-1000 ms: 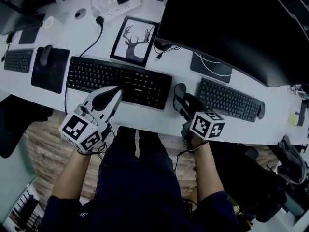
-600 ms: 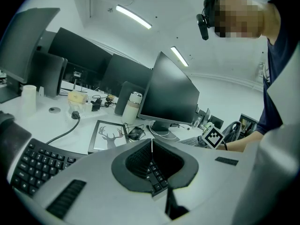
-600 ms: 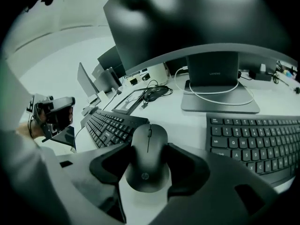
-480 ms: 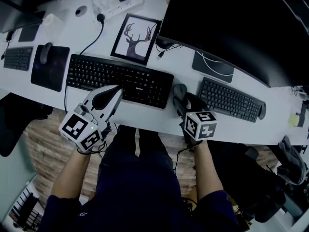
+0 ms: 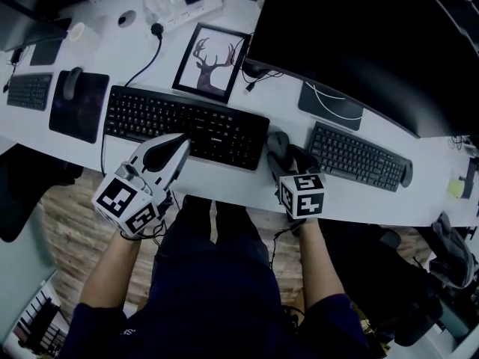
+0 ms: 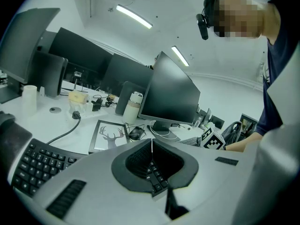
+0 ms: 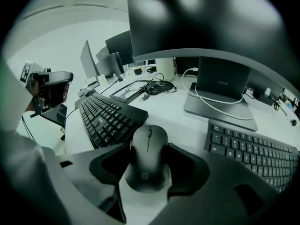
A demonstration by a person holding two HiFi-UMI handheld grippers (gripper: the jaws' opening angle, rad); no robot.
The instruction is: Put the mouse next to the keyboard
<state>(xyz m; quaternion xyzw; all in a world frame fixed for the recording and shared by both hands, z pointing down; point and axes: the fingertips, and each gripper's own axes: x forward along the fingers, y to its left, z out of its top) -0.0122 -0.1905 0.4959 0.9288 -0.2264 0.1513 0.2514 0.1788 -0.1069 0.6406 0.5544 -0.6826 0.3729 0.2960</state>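
"Well, where's the mouse (image 7: 148,156)?"

"On the desk (image 5: 224,179), just right of the big keyboard (image 5: 187,124). The right gripper (image 5: 283,155) clasps its sides."

"And the left gripper (image 5: 182,140)?"

"Jaws pressed together, empty, at that keyboard's front edge."

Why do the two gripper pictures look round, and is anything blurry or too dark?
Both gripper views are fisheye, ringed by black corners. Right gripper view: the matte black computer mouse is sharp, while the big black monitor overhead smears into soft blotches. Left gripper view: the ceiling strip lights glare white. Head view: dim, that monitor a featureless black.
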